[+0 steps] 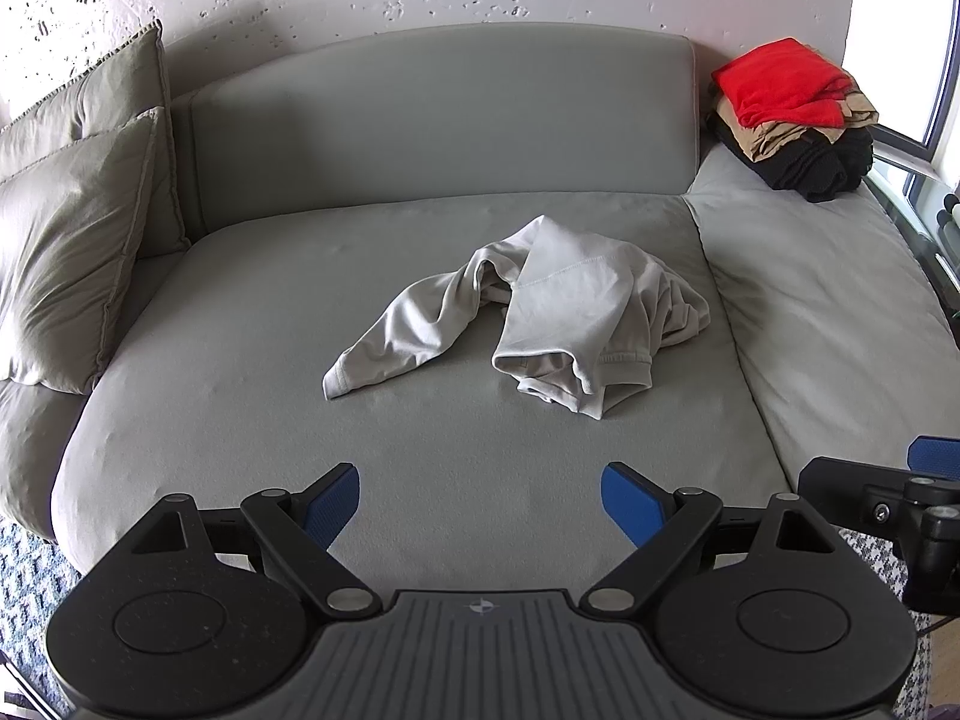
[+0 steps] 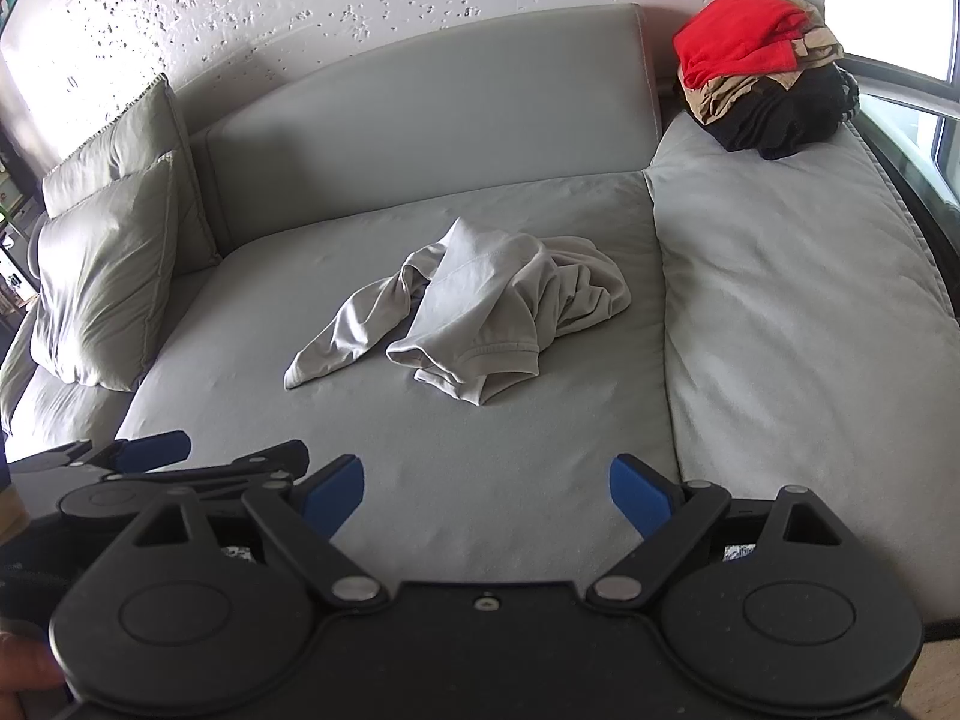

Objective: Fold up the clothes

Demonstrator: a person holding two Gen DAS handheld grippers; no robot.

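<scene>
Both the left gripper point(image 1: 480, 501) and right gripper point(image 2: 486, 495) hover short of the crumpled grey shirt point(image 1: 540, 312), fingers point(image 1: 333, 504) spread wide, holding nothing.

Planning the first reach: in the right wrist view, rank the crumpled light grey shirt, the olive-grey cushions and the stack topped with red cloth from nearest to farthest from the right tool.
1. Crumpled light grey shirt, straight ahead of the right tool, mid-sofa.
2. Olive-grey cushions, far left, against the backrest.
3. Stack topped with red cloth, back right corner, by the window.
</scene>
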